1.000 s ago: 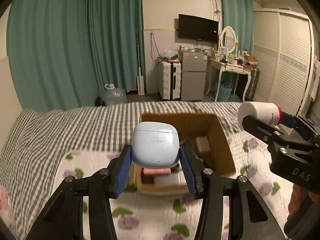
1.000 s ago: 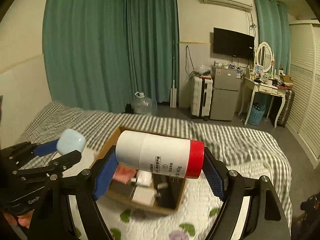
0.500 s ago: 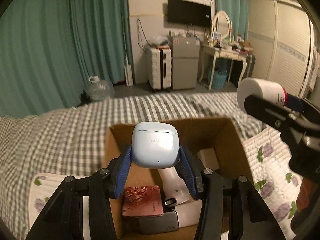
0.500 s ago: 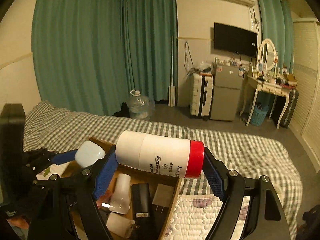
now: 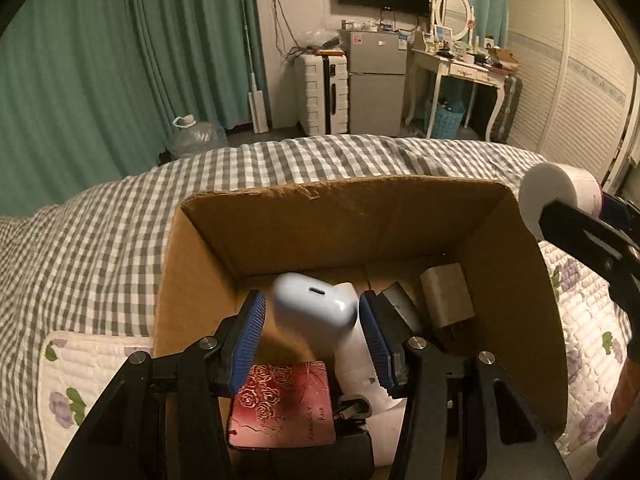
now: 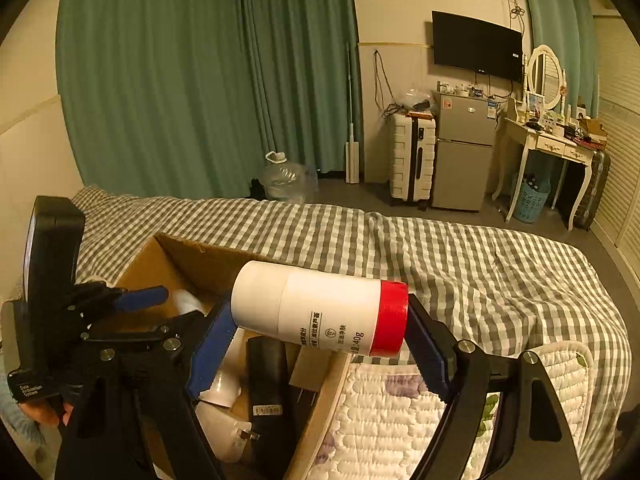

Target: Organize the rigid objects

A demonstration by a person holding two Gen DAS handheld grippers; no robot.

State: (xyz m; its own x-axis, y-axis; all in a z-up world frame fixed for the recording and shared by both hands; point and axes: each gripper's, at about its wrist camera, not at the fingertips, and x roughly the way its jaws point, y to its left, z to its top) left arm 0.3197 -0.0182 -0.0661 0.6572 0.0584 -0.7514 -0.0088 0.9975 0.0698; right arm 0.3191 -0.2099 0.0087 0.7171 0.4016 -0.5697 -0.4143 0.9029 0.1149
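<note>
A pale blue earbud case (image 5: 316,306) is blurred and tilted between the blue pads of my left gripper (image 5: 312,332), which is open over the cardboard box (image 5: 344,216); the pads stand clear of the case. My right gripper (image 6: 316,336) is shut on a white bottle with a red cap (image 6: 320,312), held sideways above the box's right rim (image 6: 320,400). The bottle's end (image 5: 556,196) shows at the right of the left wrist view. The left gripper (image 6: 140,300) shows at the left of the right wrist view.
The box holds a red rose-patterned card (image 5: 280,408), a white charger block (image 5: 446,294), white containers (image 6: 220,384) and a black device (image 6: 266,376). It sits on a bed with a grey checked cover (image 6: 460,256) and a floral quilt (image 6: 400,412).
My left gripper moved forward and down over the box, then opened; the earbud case has tipped and dropped from the pads. My right gripper came closer to the box with the bottle.
</note>
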